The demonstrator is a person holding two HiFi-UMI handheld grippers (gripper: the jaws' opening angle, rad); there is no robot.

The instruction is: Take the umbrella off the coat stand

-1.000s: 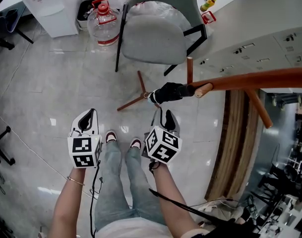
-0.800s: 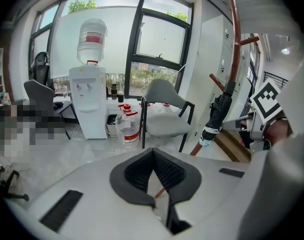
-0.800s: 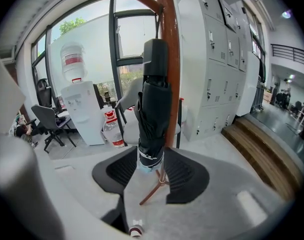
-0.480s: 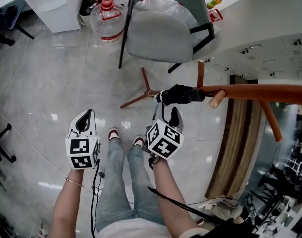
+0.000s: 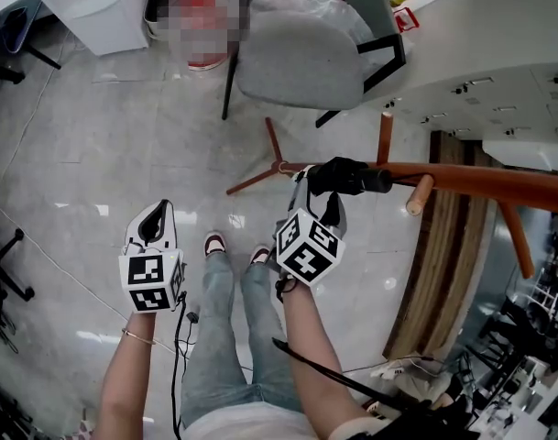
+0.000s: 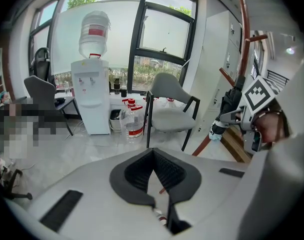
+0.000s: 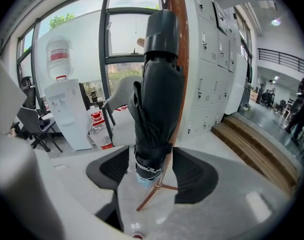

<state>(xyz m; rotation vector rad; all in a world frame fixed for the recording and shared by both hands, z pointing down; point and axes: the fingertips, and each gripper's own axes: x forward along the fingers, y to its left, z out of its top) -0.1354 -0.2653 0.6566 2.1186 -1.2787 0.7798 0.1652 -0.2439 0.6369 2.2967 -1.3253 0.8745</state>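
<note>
1. Head view: the folded black umbrella (image 5: 347, 176) lies against the brown coat stand (image 5: 480, 178), near the stand's pegs. The right gripper (image 5: 317, 205) points at the umbrella's near end. The left gripper (image 5: 157, 224) is held well apart over the floor, with nothing near its tip. A grey chair (image 5: 297, 62) stands beyond the stand's feet.

2. Left gripper view: the left gripper (image 6: 154, 159) has its jaws drawn together at the tip, and nothing sits between them. The umbrella (image 6: 230, 104) shows at the right, hanging along the coat stand (image 6: 243, 34).

3. Right gripper view: the right gripper (image 7: 151, 156) has its jaws spread wide. The umbrella (image 7: 156, 109) hangs upright with its banded lower end in the gap. The right pad is just beside the fabric and the left pad is apart from it, so there is no clamp yet. The coat stand (image 7: 180, 59) runs directly behind it.

4. Handling (judgement): the umbrella is probably light. Its fabric is soft and will give under the pads, around a stiff core. Grip the bundled body just above the band, where it is firmest. How the top is hooked cannot be made out, so lift it clear before pulling away.
</note>
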